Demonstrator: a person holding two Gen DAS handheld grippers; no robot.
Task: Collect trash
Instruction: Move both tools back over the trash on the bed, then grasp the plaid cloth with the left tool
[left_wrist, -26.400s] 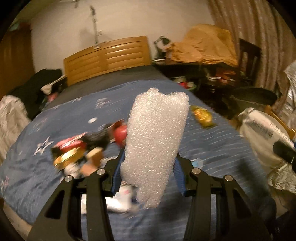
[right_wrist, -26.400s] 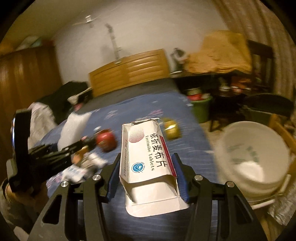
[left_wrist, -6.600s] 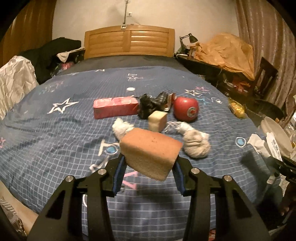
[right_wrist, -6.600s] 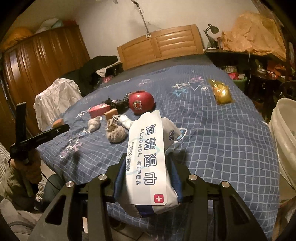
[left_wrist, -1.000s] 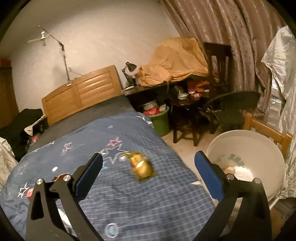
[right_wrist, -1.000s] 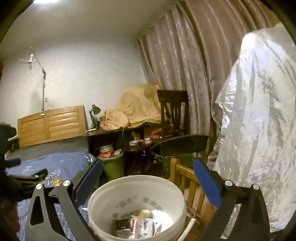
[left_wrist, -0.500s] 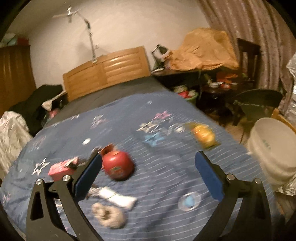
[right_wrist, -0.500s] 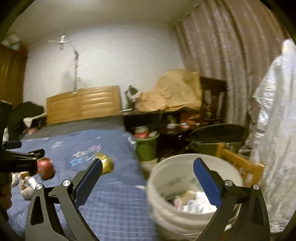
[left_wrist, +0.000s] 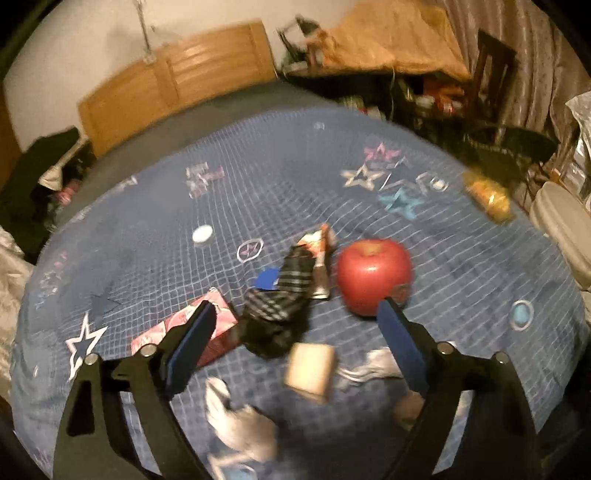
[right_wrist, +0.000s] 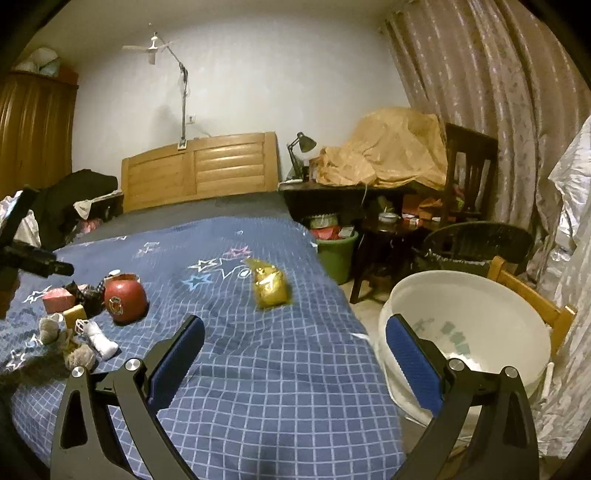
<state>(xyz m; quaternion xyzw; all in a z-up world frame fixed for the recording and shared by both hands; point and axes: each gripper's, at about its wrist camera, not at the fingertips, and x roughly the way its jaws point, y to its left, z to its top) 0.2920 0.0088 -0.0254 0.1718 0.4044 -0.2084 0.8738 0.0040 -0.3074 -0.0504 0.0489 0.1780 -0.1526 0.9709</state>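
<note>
Left hand-held gripper (left_wrist: 293, 325), jaws spread but just narrowing with nothing gripped, hangs over dark plaid cloth (left_wrist: 280, 306) lying lengthwise away from the camera on the bed (left_wrist: 461, 266), beside a red apple (left_wrist: 373, 275). Right hand-held gripper (right_wrist: 295, 341) gapes empty, swung from the white bucket (right_wrist: 469, 332) toward a yellow packet (right_wrist: 269, 284).

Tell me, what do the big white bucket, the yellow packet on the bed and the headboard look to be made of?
White bucket: probably plastic, going by its smooth, thin, evenly white wall. Yellow packet: seems a crinkly plastic or foil wrapper, as it shines and creases. Headboard: likely varnished wood, honey-coloured with slatted panels and a soft sheen.
</note>
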